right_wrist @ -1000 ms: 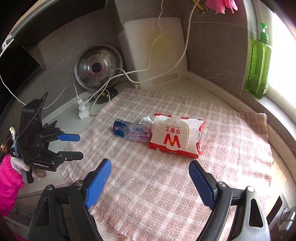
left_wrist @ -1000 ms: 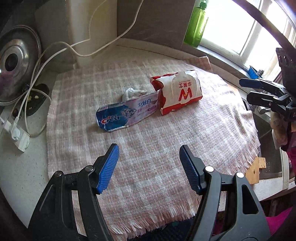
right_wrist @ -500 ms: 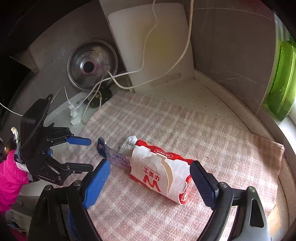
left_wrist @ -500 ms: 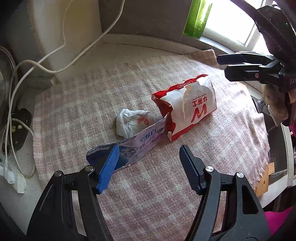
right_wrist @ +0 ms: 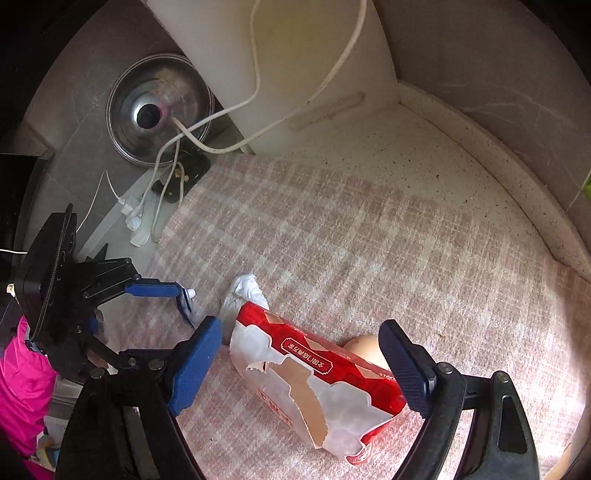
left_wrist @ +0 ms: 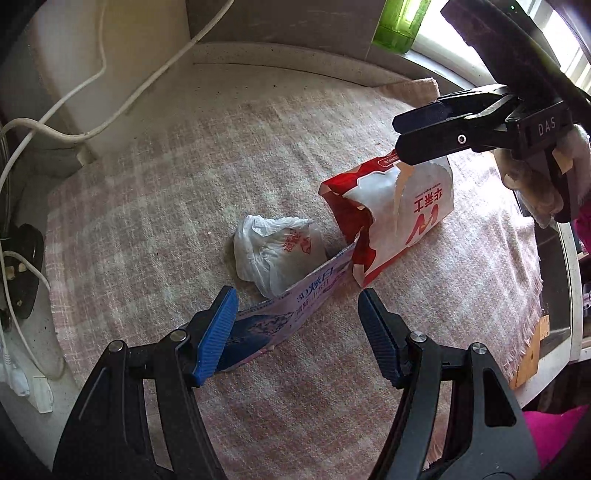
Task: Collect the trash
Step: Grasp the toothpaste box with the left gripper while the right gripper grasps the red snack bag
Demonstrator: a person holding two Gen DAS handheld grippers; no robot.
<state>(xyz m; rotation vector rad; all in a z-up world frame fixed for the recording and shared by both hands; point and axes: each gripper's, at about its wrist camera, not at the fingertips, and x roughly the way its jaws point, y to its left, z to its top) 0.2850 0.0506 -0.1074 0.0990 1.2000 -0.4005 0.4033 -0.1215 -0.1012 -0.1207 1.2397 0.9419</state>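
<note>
On the pink checked cloth lie three pieces of trash. A flattened toothpaste box lies between the fingers of my left gripper, which is open; its left pad overlaps the box's near end. A crumpled white plastic bag sits just behind the box. My right gripper is open and straddles a torn red-and-white bag, pads apart from it. A tan rounded thing shows behind that bag. The right gripper hovers over the red-and-white bag; the left gripper is by the toothpaste box end.
White cables and a power strip lie off the cloth's left edge. A steel pot lid and a white board lean on the back wall. A green bottle stands on the sill. A sink edge borders the right.
Both grippers have come down and closer to the trash. The left now has the toothpaste box between its fingers, and the right has reached around the red-and-white bag.
</note>
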